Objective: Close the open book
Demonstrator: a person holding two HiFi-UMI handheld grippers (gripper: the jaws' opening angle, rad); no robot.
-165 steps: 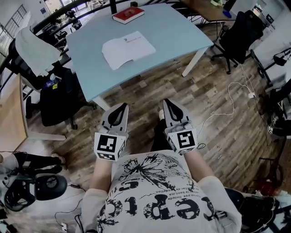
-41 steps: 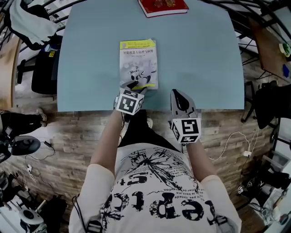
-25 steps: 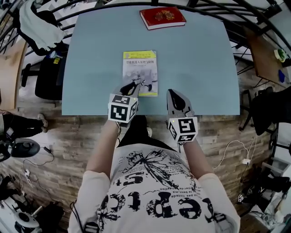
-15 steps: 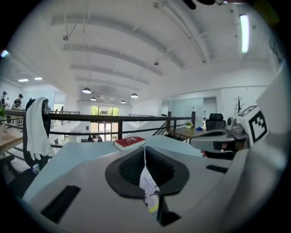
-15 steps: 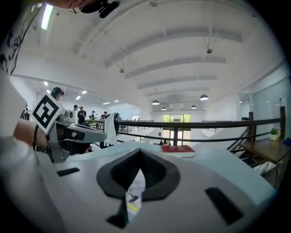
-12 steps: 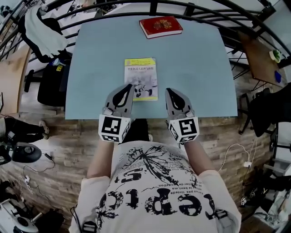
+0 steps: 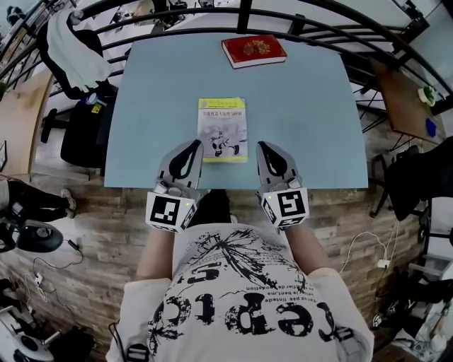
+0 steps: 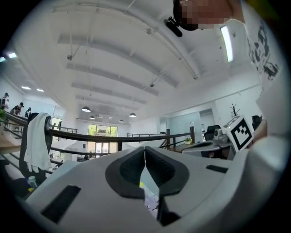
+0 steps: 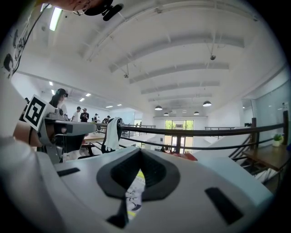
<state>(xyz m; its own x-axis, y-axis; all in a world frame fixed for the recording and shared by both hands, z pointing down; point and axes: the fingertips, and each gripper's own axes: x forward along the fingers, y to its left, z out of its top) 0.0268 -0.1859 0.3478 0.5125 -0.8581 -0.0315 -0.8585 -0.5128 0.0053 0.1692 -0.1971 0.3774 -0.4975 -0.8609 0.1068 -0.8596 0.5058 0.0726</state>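
The book (image 7: 223,129) lies closed and flat on the light blue table (image 7: 156,92), its yellow and white cover up. My left gripper (image 7: 193,146) hovers near the table's front edge, just left of the book's near corner, shut with nothing in it. My right gripper (image 7: 263,146) hovers to the right of the book, also shut and empty. In the left gripper view the gripper (image 8: 144,149) points level, and a strip of the book (image 8: 146,196) shows below the tips. The right gripper view shows that gripper (image 9: 140,152) likewise, with the book (image 9: 132,198) under it.
A red book (image 7: 253,50) lies at the table's far edge. A black railing (image 7: 241,18) runs behind the table. A chair with a white cloth (image 7: 71,46) stands at the far left, and another desk (image 7: 407,99) at the right. The floor is wooden.
The book lay open at first and was closed later. Over the last second both grippers drew back from it and rose, and the left gripper's jaws closed.
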